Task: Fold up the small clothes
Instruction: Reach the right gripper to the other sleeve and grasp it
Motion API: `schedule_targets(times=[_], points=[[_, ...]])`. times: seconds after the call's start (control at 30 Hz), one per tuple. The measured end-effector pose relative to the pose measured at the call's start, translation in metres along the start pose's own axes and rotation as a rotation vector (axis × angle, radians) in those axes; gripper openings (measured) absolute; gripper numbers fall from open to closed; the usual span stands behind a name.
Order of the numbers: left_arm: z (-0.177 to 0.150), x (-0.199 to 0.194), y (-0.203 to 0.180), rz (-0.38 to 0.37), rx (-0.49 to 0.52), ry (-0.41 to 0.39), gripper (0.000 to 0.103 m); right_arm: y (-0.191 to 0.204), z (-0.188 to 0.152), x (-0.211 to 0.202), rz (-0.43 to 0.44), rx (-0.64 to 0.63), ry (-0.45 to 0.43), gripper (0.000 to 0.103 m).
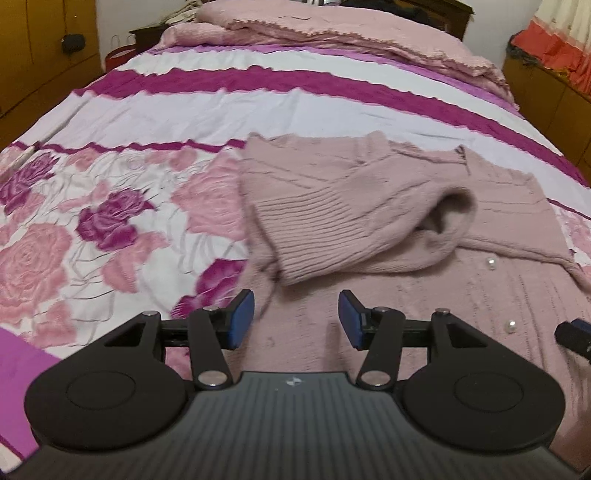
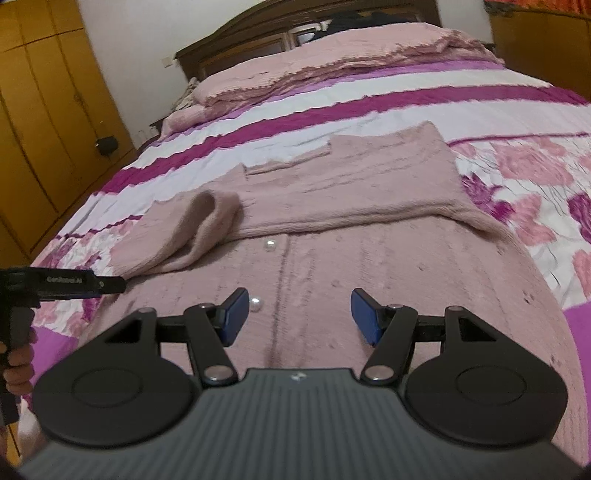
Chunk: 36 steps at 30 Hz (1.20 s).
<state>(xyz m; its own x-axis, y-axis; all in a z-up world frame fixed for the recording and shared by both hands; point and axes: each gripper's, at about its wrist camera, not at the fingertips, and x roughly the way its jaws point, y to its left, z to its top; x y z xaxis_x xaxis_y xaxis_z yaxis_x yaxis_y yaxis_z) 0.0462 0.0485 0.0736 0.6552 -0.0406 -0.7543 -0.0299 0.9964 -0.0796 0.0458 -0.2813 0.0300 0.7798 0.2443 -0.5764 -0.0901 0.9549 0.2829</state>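
A dusty-pink knit cardigan (image 1: 388,229) with pearl buttons (image 1: 511,326) lies flat on the bed, both sleeves folded across its chest. It also shows in the right wrist view (image 2: 332,266). The left sleeve's ribbed cuff (image 1: 354,236) lies on top, its opening facing right. My left gripper (image 1: 296,319) is open and empty, just above the cardigan's lower left part. My right gripper (image 2: 299,315) is open and empty over the button placket, near a pearl button (image 2: 255,304). The left gripper's body shows at the left edge of the right wrist view (image 2: 55,284).
The bed has a floral pink, white and magenta cover (image 1: 129,206). A folded pink blanket (image 1: 351,40) and pillows lie at the head, by a dark headboard (image 2: 295,33). Wooden wardrobes (image 2: 44,122) stand to the left, a low cabinet (image 1: 546,96) to the right.
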Motion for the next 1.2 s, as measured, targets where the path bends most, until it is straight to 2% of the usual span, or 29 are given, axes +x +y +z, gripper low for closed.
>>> schedule_targets(times=[0.57, 0.77, 1.2], points=[[-0.006, -0.005, 0.038, 0.073, -0.053, 0.011, 0.063, 0.074, 0.033, 0.039, 0.162, -0.198, 0.015, 0.064], [-0.006, -0.002, 0.050, 0.102, -0.072, 0.008, 0.063, 0.096, 0.040, 0.057, 0.211, -0.230, 0.039, 0.064], [-0.011, 0.000, 0.071, 0.131, -0.127, 0.011, 0.064, 0.132, 0.039, 0.089, 0.280, -0.323, 0.093, 0.064]])
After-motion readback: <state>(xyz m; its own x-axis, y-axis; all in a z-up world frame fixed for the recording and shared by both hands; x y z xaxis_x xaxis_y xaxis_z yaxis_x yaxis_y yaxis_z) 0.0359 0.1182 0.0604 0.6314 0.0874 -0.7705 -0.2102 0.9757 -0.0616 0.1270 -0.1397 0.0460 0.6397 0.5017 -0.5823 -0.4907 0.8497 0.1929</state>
